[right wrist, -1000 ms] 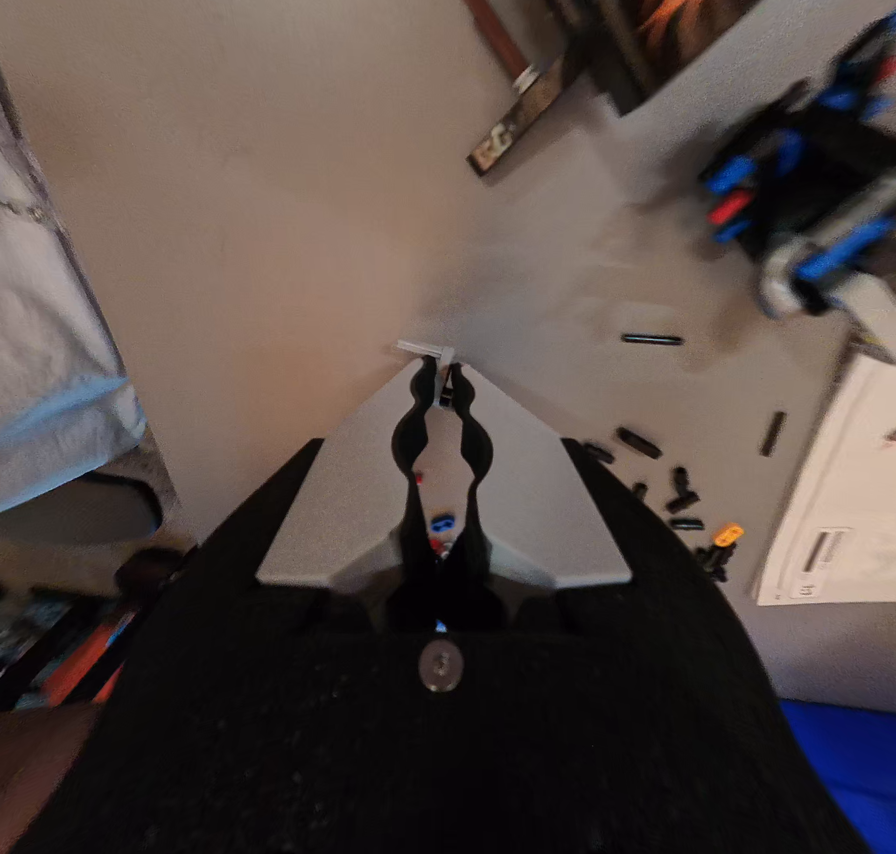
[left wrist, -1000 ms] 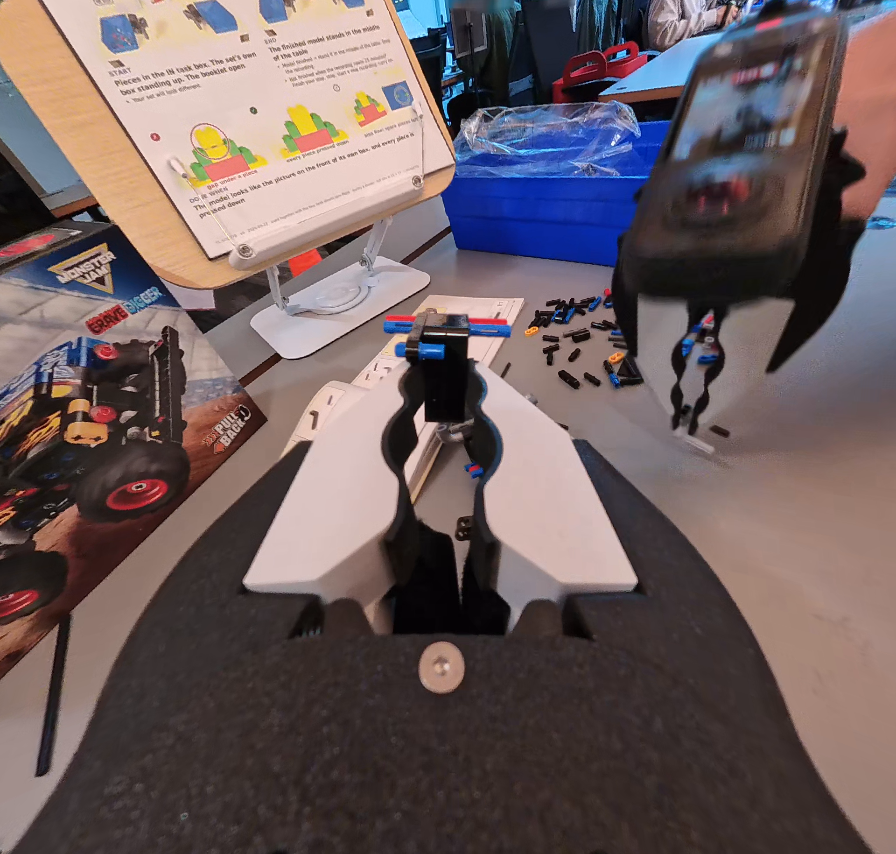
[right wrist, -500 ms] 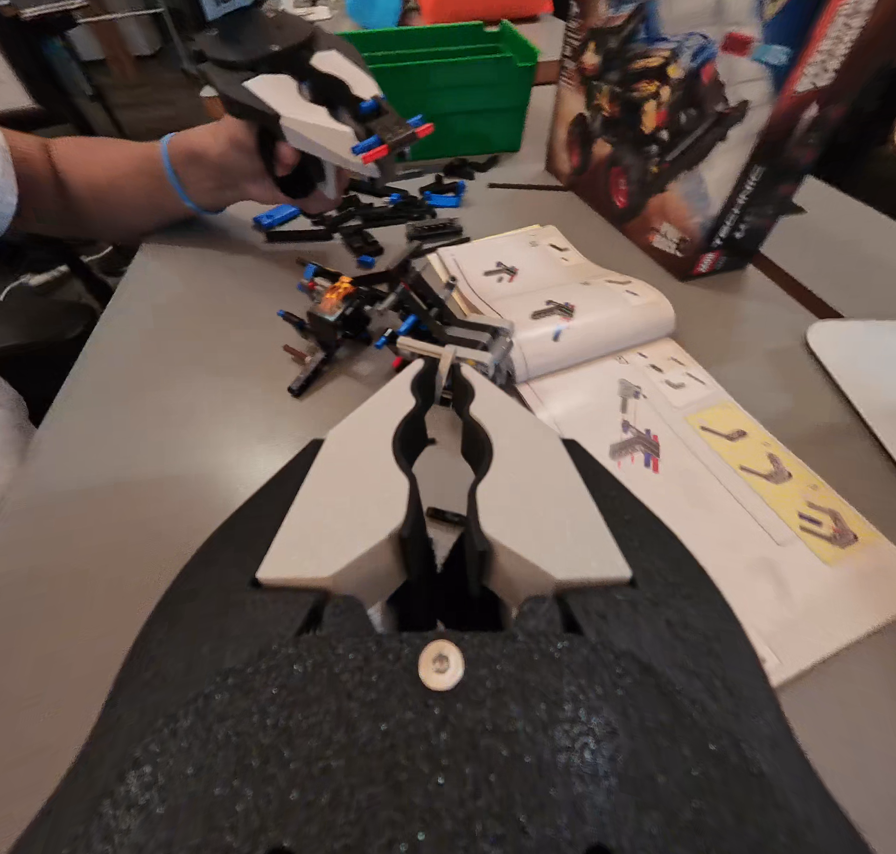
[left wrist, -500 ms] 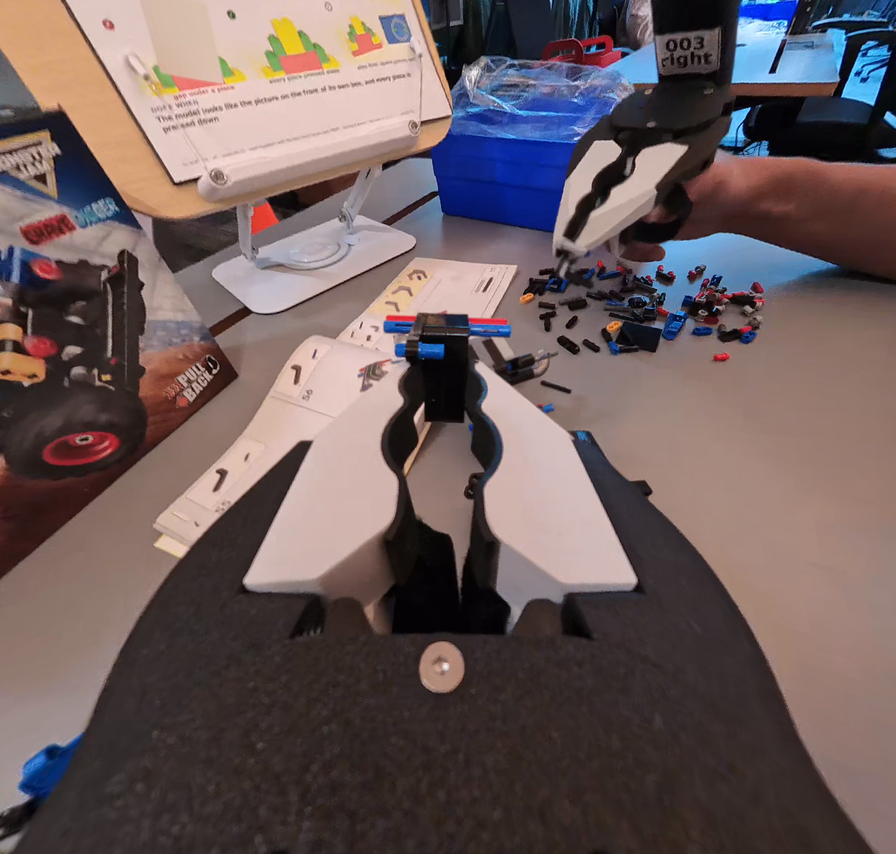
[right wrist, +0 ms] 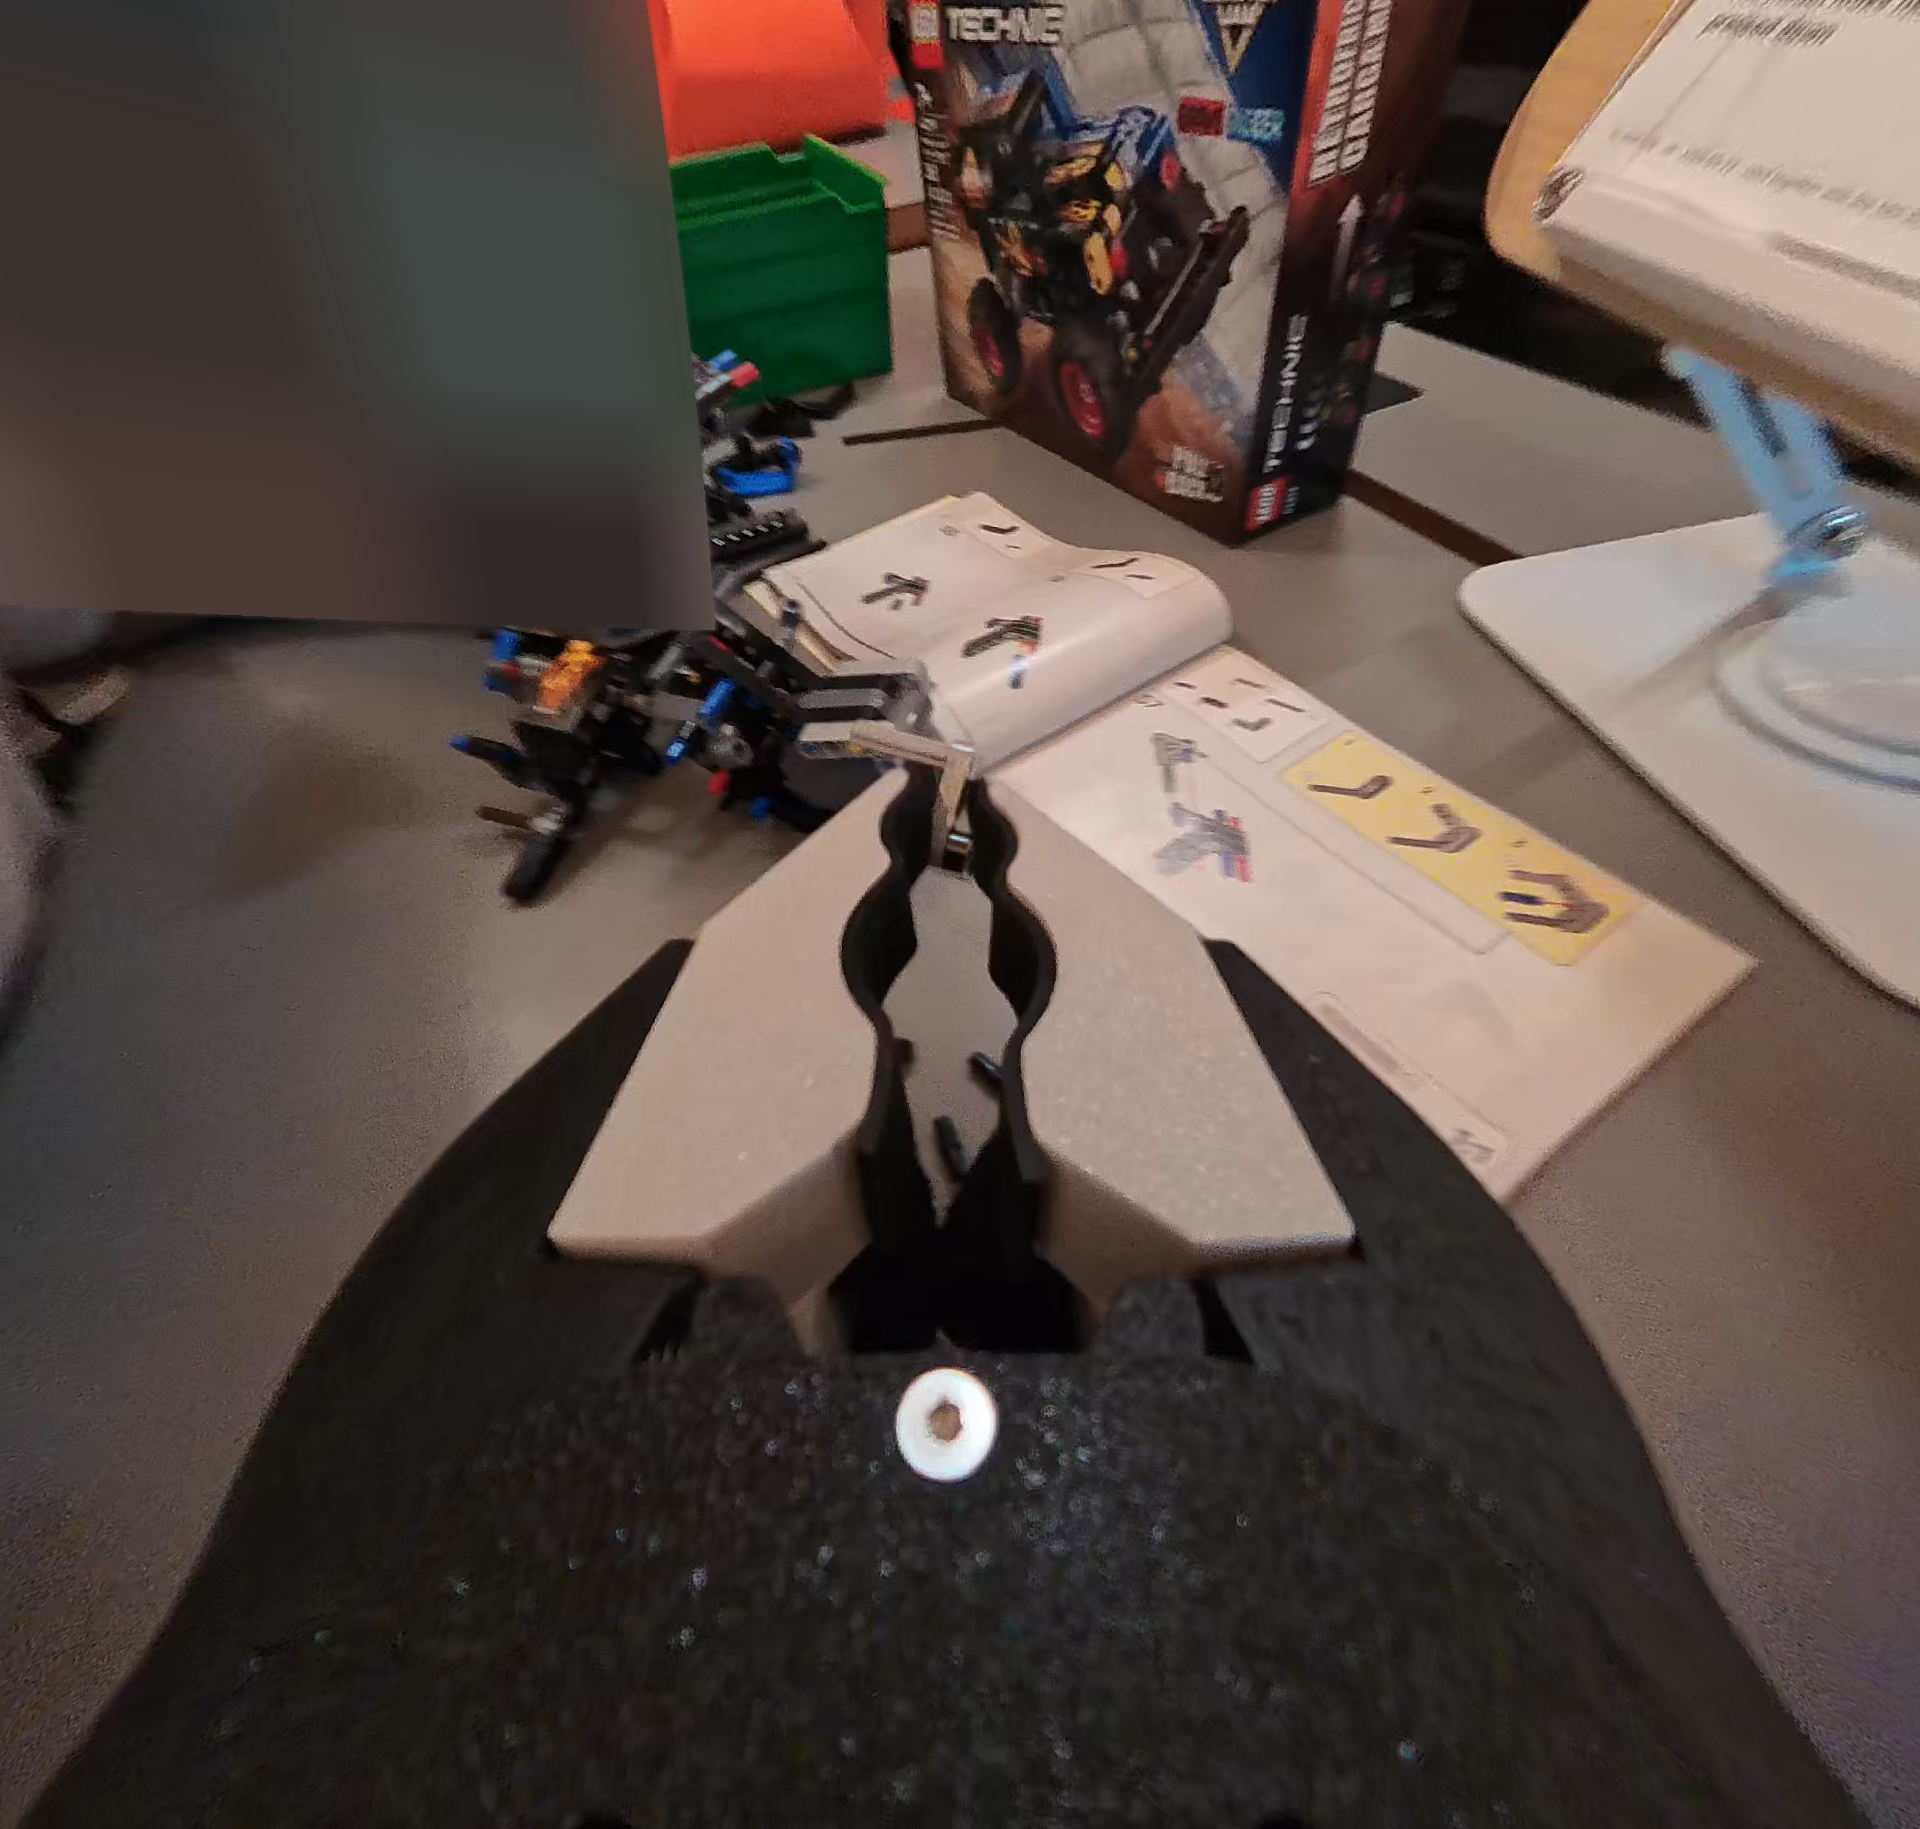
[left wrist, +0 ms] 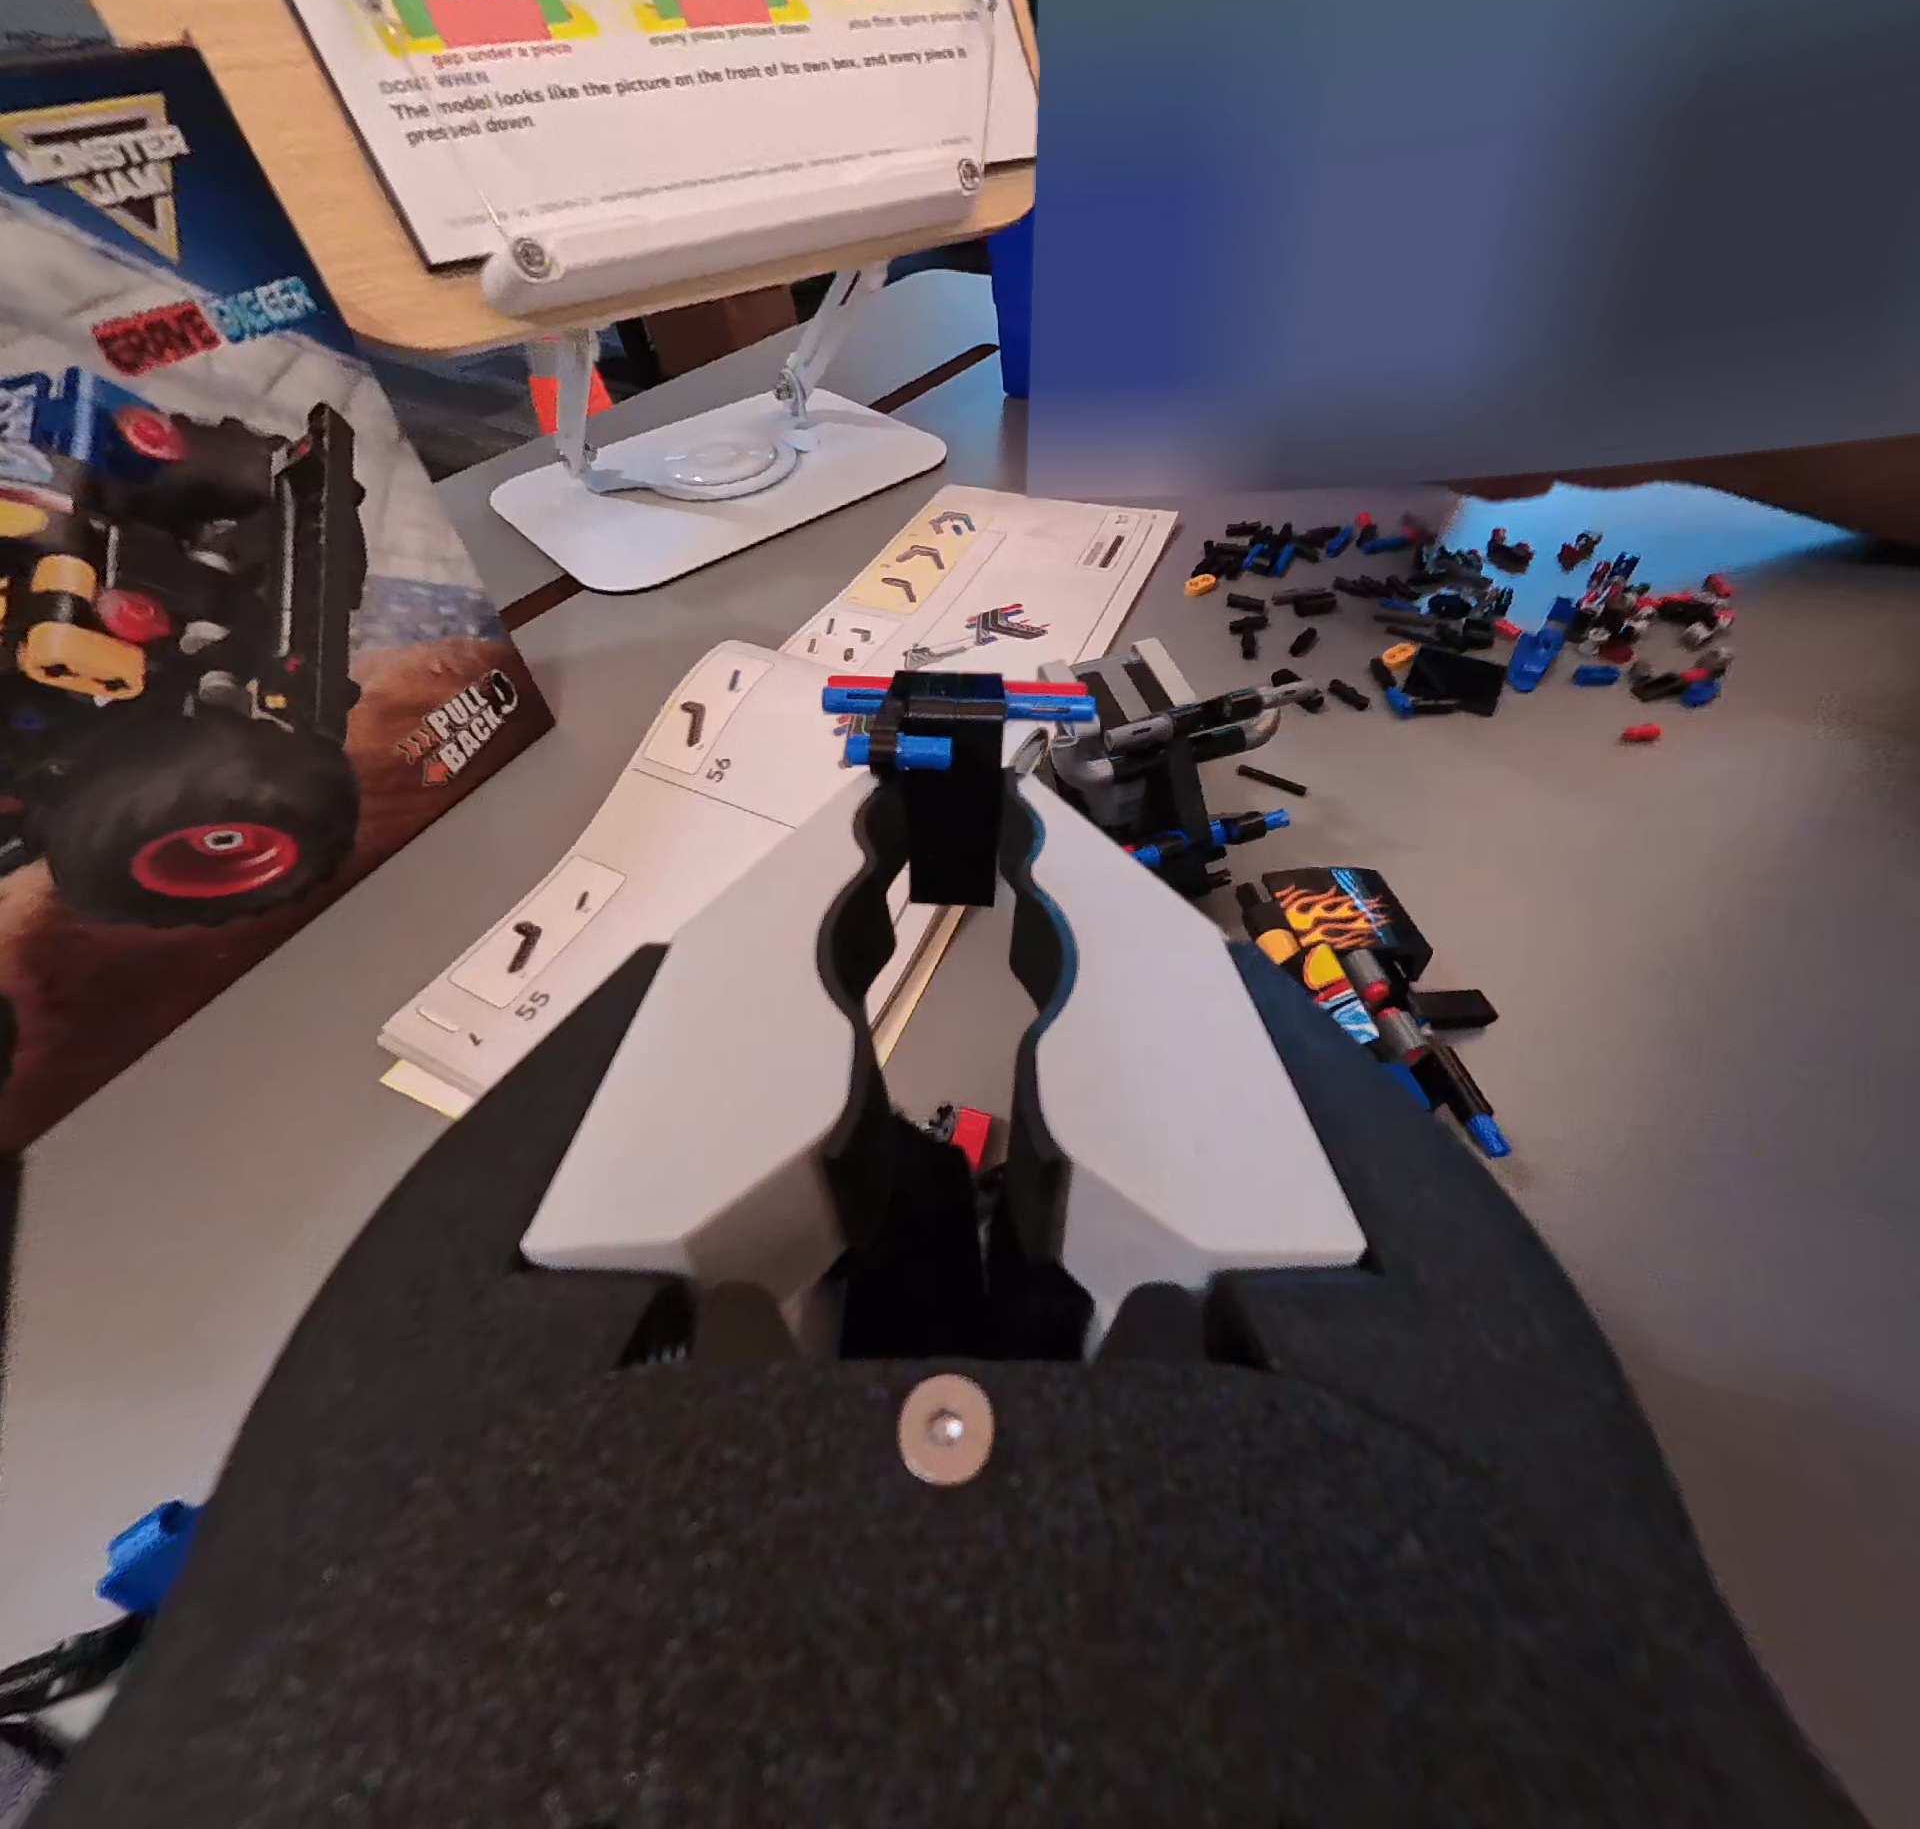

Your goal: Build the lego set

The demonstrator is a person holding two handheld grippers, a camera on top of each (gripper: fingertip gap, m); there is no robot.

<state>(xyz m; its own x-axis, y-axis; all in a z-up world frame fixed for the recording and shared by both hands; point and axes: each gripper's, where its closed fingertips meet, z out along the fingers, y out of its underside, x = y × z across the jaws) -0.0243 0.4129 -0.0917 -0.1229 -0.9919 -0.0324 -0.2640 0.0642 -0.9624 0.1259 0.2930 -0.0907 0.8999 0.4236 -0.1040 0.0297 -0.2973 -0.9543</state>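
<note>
The grey tabletop point(left wrist: 1621, 1000) lies bare to the near right of the left gripper point(left wrist: 951, 803), while its near left is hemmed by the open white instruction booklet point(left wrist: 665, 844) and the upright printed cardboard set box point(left wrist: 208, 636). Far ahead stands the white-based wooden document stand point(left wrist: 717, 470), and to the far right a scatter of small black, blue and red loose pieces point(left wrist: 1455, 605) covers the table.

The left gripper is clenched on a black block assembly with blue and red cross pins point(left wrist: 951, 740), held at the fingertips above the booklet. Just right of it on the table sits the partly built black and grey chassis point(left wrist: 1153, 740).

The right gripper point(right wrist: 948, 803) pinches a small light-grey angled piece point(right wrist: 940, 771) at its tips, close to that chassis point(right wrist: 665, 709). Bare table point(right wrist: 260, 948) opens on its left; the booklet point(right wrist: 1351, 906) lies right.
</note>
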